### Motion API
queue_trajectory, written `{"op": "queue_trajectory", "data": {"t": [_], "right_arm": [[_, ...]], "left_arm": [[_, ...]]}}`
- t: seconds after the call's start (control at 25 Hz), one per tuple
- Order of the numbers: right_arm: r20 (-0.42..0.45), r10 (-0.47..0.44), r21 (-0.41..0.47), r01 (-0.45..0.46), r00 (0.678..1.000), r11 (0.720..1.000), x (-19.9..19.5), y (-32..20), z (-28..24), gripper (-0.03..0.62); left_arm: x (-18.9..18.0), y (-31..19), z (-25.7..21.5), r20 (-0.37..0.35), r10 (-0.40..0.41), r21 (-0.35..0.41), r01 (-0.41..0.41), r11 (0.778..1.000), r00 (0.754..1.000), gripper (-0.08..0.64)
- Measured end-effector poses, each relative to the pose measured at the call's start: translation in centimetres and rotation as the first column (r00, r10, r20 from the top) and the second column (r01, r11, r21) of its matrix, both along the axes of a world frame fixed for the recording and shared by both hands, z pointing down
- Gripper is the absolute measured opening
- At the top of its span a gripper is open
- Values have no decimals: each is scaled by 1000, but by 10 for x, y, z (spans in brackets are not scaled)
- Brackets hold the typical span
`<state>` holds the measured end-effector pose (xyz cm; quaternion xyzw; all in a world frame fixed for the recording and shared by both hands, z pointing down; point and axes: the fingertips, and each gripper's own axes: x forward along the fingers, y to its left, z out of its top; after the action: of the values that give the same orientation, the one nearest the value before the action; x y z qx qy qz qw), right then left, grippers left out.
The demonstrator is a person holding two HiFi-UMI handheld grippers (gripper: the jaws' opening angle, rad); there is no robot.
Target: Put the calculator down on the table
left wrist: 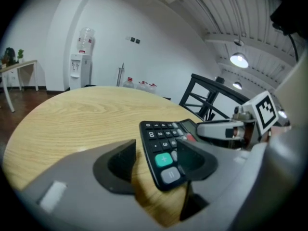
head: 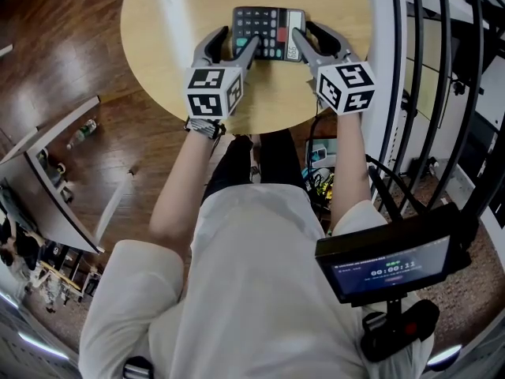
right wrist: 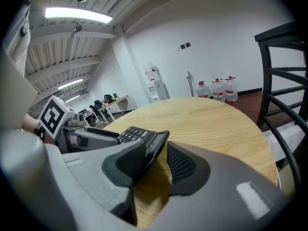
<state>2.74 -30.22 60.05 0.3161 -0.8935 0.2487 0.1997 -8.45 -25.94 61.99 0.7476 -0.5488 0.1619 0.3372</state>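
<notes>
Person's white shirt [head: 237,275] is filling the bottom of the head view, with a small monitor [head: 390,267] sitting at the lower right. Both arms are reaching out over the round wooden tabletop [head: 173,22]. Calculator [head: 268,31] is sitting on the tabletop between the two tools, keys up; in the right gripper view its right edge is looking slightly tilted off the wood, and I cannot tell if it is lying flat. Left hand-held gripper [left wrist: 156,150] is standing with jaws apart around the calculator's near-left corner: the inner jaw is overlapping the keys, while bare wood is showing between the outer jaw and the calculator. Right hand-held gripper [right wrist: 158,152] is also standing apart around the near-right corner, with a gap showing between the ribbed outer pad [right wrist: 180,165] and the calculator's edge.
</notes>
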Motion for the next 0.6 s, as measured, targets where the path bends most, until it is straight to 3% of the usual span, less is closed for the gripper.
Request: {"op": "queue_trajectory", "data": {"t": [0.12, 0.32, 0.48, 0.6], "right_arm": [[15, 5, -9, -5, 1000, 1000, 0, 0, -1, 140], [15, 1, 14, -1, 1000, 1000, -7, 2, -12, 140], [-8, 18, 48, -17, 1000, 999, -3, 0, -20, 140], [-18, 25, 71, -24, 1000, 997, 0, -2, -28, 140]], "left_arm": [[-1, 5, 1, 13, -7, -5, 7, 1000, 1000, 278], [-15, 6, -11, 132, -33, 53, 26, 998, 991, 163], [-22, 6, -23, 169, -56, 94, 40, 995, 984, 49], [-20, 6, -25, 173, -46, 99, 29, 995, 984, 43]]}}
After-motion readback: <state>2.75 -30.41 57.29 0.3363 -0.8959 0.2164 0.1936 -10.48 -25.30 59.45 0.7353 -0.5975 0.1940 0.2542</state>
